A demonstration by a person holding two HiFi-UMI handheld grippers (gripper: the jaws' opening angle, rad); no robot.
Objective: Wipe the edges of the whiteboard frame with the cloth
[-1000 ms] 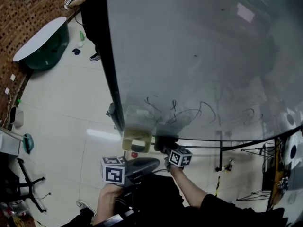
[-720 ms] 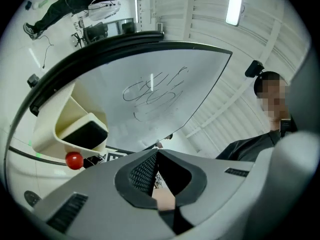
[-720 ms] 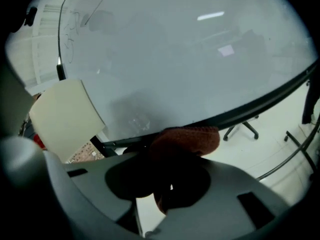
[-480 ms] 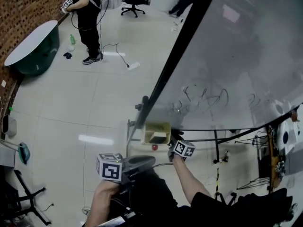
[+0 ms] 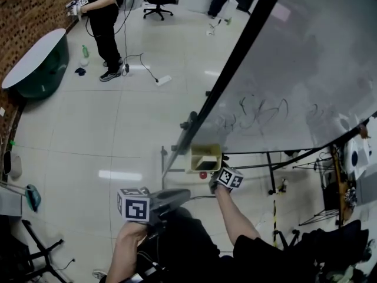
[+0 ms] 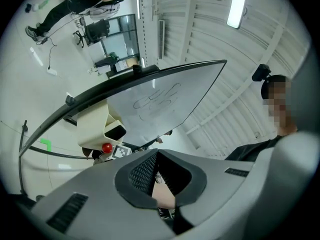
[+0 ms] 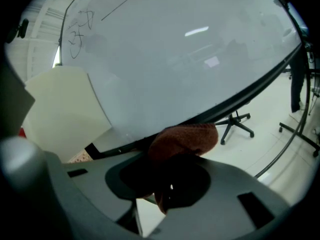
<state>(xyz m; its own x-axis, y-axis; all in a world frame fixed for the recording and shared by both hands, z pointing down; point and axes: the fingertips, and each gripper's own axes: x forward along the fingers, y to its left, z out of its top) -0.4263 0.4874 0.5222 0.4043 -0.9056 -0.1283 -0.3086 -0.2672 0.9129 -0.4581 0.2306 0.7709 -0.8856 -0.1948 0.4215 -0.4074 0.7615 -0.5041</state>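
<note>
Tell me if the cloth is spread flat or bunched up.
Bunched: the cloth bulges as a rounded wad from the right hand-held gripper, at the frame.

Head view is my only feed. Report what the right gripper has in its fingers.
Observer: The right gripper is shut on a rust-brown terry cloth.
Operator: Say where that cloth sits.
Observer: Against the black lower edge of the whiteboard frame, to the right of a cream plastic box in the right gripper view.
Operator: Now give me the left gripper.
Observer: The left gripper has its fingers together with nothing between them.
</note>
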